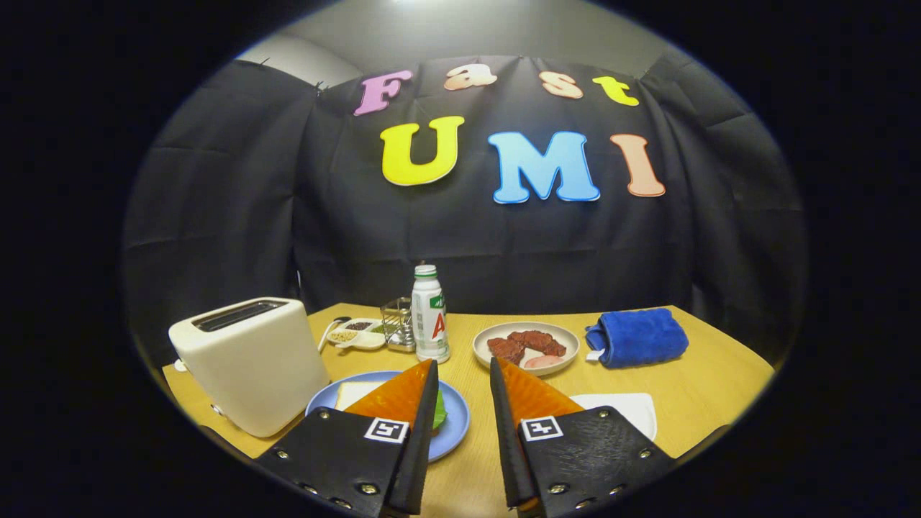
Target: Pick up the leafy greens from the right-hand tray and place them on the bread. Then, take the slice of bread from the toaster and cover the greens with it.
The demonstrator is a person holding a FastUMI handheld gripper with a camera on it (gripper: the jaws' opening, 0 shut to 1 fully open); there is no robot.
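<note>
Wooden tabletop (705, 388) shows through the gap between my two fingers, so my tongs (464, 370) are released and carry nothing, hanging above the near edge of the table. Under my left finger sits a blue plate (453, 421) with a pale slice of bread (354, 394) on it, and a bit of the leafy greens (439, 414) peeks out just right of that finger, lying on the bread. My left finger hides most of both, so I cannot tell how neatly the greens lie. Under my right finger, on the right, is a white tray (633, 410), its bare corner showing past the finger.

Left of the plate, and touching nothing I can see, stands a cream toaster (248, 363) with its slot on top; I cannot see inside the slot. Farther off, ahead of my fingers, a white bottle (429, 316) with a green cap stands upright. Just left of it are a small wire rack (397, 324) and a divided dish (354, 334) of seeds and spices. Right of the bottle is a round plate of meat slices (527, 347), and beyond that, far right, a folded blue towel (637, 337).
</note>
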